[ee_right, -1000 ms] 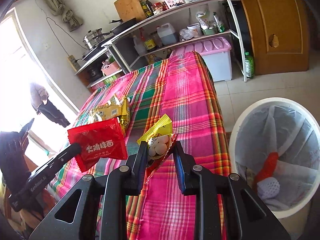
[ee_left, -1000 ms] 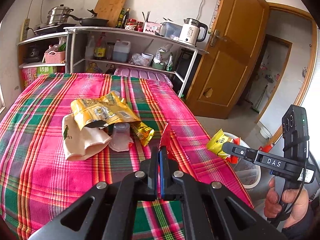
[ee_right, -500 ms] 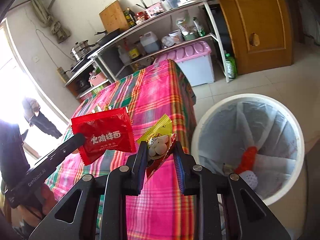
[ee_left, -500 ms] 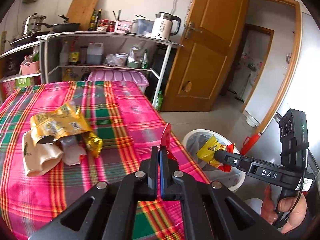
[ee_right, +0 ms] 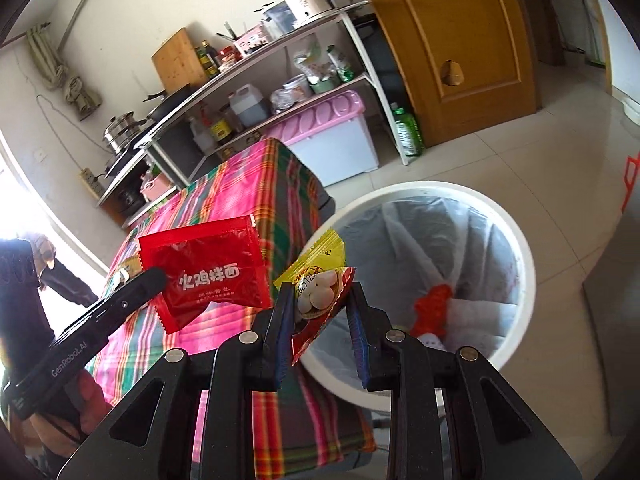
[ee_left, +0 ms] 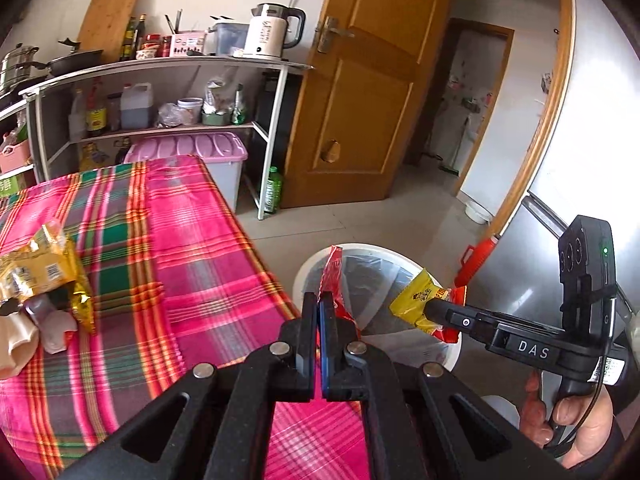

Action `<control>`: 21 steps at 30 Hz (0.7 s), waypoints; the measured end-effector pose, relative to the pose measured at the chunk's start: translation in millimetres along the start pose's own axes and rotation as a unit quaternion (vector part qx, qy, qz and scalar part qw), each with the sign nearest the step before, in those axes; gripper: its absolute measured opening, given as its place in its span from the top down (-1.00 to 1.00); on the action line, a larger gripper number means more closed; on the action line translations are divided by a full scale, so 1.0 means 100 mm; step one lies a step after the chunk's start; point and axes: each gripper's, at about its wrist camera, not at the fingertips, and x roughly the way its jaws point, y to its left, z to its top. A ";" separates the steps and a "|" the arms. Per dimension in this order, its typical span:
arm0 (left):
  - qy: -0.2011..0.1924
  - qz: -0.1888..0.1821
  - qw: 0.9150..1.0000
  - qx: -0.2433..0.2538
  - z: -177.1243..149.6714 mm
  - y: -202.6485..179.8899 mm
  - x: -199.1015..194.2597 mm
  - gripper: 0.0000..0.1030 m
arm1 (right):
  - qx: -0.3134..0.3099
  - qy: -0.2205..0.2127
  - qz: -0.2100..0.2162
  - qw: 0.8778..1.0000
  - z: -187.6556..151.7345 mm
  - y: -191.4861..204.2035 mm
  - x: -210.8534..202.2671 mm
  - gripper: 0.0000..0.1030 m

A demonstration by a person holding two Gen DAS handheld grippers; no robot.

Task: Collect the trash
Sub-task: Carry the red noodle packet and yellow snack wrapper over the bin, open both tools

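Note:
My left gripper (ee_left: pixel 319 300) is shut on a flat red noodle wrapper (ee_left: pixel 333 276), seen edge-on; in the right wrist view the wrapper (ee_right: pixel 208 268) hangs beside the table edge. My right gripper (ee_right: pixel 318 300) is shut on a yellow and red snack wrapper (ee_right: pixel 320 280) and holds it over the near rim of a white trash bin (ee_right: pixel 516 240) lined with a clear bag. The bin (ee_left: pixel 308 276) and the right gripper (ee_left: pixel 430 310) with its wrapper (ee_left: pixel 416 300) also show in the left wrist view.
A table with a pink plaid cloth (ee_left: pixel 192 256) carries a yellow bag (ee_left: pixel 36 272), a clear cup (ee_left: pixel 48 320) and a pale pouch (ee_left: pixel 16 340) at left. Red trash (ee_right: pixel 434 304) lies in the bin. A shelf rack (ee_left: pixel 168 68), pink-lidded box (ee_left: pixel 192 148) and wooden door (ee_left: pixel 360 92) stand behind.
Both grippers have moved right, off the table, toward the bin. Each still holds its wrapper. The bin now looms larger below them.

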 end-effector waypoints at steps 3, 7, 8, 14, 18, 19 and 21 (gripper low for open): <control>0.008 -0.007 1.000 0.007 0.00 -0.08 0.10 0.98 | 0.011 0.000 -0.007 1.000 0.00 -0.11 0.00 0.47; 0.018 -0.013 1.000 0.013 -0.02 -0.17 0.21 0.98 | 0.021 0.002 -0.014 1.000 0.00 -0.23 0.01 0.47; 0.020 -0.015 1.000 0.014 -0.02 -0.19 0.23 0.98 | 0.023 0.003 -0.015 1.000 0.00 -0.24 0.01 0.47; 0.037 -0.022 0.999 0.015 -0.06 -0.25 0.39 0.98 | 0.035 0.011 -0.023 0.999 -0.01 -0.40 0.06 0.47; 0.050 -0.023 0.998 0.015 -0.08 -0.29 0.50 0.97 | 0.041 0.018 -0.028 0.999 -0.03 -0.48 0.10 0.45; 0.055 -0.023 0.998 0.014 -0.08 -0.29 0.53 0.97 | 0.044 0.020 -0.031 0.998 -0.03 -0.50 0.11 0.45; 0.064 -0.024 0.998 0.014 -0.10 -0.29 0.59 0.97 | 0.049 0.025 -0.037 0.998 -0.04 -0.53 0.13 0.45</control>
